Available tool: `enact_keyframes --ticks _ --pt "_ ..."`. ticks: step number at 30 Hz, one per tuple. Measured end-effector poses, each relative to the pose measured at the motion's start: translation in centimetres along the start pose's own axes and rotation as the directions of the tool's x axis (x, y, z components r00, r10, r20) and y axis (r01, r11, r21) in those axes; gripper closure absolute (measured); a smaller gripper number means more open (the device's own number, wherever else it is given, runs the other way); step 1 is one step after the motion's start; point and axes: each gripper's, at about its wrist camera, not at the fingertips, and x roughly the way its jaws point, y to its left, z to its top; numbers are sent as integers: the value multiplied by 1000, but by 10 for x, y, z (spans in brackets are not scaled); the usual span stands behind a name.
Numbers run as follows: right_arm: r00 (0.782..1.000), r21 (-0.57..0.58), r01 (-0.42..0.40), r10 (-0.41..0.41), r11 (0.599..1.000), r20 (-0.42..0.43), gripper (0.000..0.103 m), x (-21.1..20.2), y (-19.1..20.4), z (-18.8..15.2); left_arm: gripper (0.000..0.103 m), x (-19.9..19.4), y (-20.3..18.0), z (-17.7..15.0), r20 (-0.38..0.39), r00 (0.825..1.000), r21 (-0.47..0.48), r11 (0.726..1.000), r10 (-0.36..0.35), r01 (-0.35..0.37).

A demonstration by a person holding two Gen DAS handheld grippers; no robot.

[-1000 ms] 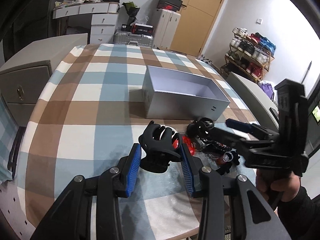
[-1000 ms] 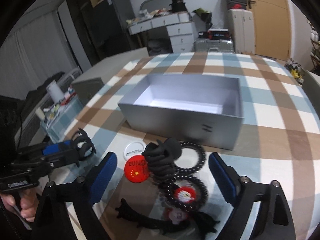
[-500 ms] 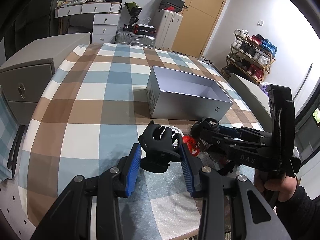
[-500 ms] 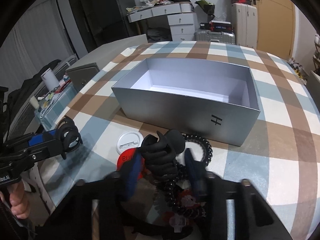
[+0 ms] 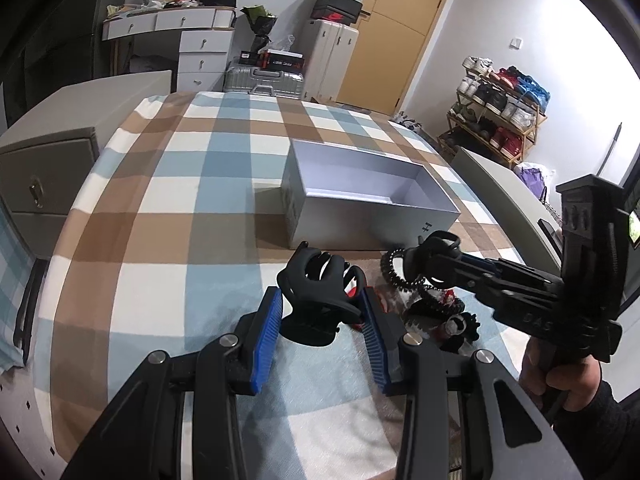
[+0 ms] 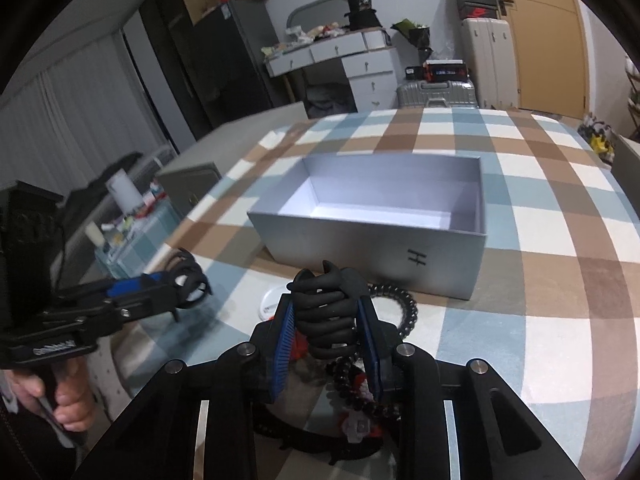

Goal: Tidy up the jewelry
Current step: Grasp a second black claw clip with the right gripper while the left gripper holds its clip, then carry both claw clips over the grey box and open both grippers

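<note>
My left gripper (image 5: pixel 320 312) is shut on a black hair claw clip (image 5: pixel 318 280) above the table's near edge; it also shows in the right wrist view (image 6: pixel 188 280). My right gripper (image 6: pixel 326 320) is shut on a second black claw clip (image 6: pixel 326 308), also seen in the left wrist view (image 5: pixel 436 254), lifted just in front of the open silver box (image 6: pixel 380 240). Under it lie a black spiral hair tie (image 6: pixel 400 304), a black bead bracelet (image 6: pixel 348 380) and red badges (image 5: pixel 448 298). The box (image 5: pixel 360 216) looks empty.
A checked cloth (image 5: pixel 180 208) covers the round table. A white round badge (image 6: pixel 272 304) lies left of the pile. A grey cabinet (image 5: pixel 44 176) stands left of the table and a shoe rack (image 5: pixel 500 112) at the far right.
My right gripper has closed on the second claw clip and lifted it off the pile. My left gripper keeps its clip and has hardly moved.
</note>
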Motion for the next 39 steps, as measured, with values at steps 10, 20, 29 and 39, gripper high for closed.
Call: enact_keyframes --ticks 10,20,29,39 --pt "983 10 -78 75 997 166 73 -42 -7 29 69 13 -17 32 14 999 21 999 -36 36" --pt "979 -12 -70 71 997 193 73 -31 -23 69 69 36 -34 76 54 997 67 996 -54 50" --pt "990 12 -56 54 998 134 73 1 -44 81 69 71 -31 90 -10 998 47 997 -60 61" --pt "999 46 -19 17 999 44 73 32 -60 80 69 91 -29 88 -74 994 5 997 -77 78"
